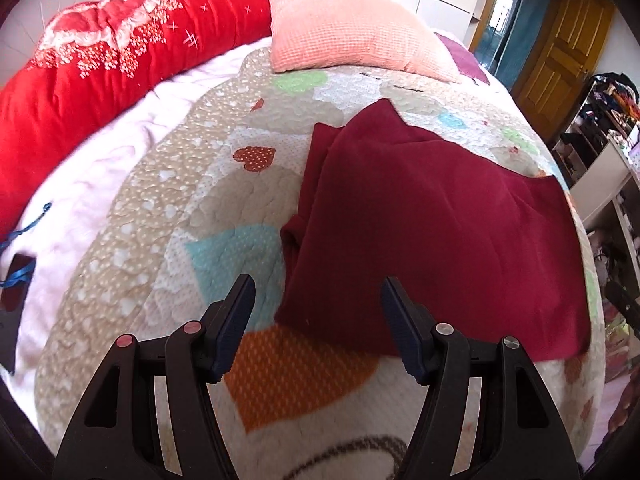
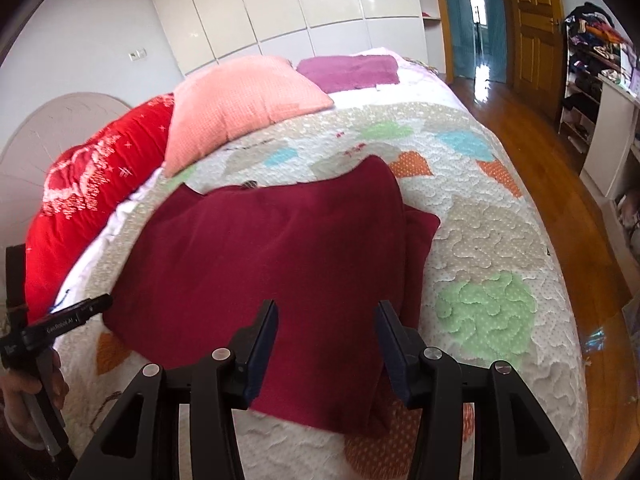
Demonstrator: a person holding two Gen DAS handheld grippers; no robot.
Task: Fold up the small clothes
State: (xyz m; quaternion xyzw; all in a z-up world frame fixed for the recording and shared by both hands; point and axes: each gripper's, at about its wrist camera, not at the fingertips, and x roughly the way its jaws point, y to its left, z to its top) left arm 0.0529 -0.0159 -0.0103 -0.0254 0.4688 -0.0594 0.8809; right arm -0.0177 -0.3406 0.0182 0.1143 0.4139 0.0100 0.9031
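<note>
A dark red garment lies folded on the patchwork quilt of a bed; one sleeve or edge sticks out at its left side. In the right wrist view the same garment fills the middle, with a small part poking out on its right. My left gripper hovers open above the garment's near left corner, with nothing between its fingers. My right gripper is open over the garment's near edge, holding nothing. The left gripper's body and the hand holding it show at the far left of the right wrist view.
A pink pillow and a red duvet lie at the head of the bed, with a purple cloth behind the pillow. White wardrobes stand at the back. Wooden floor, a yellow door and cluttered shelves are to the right.
</note>
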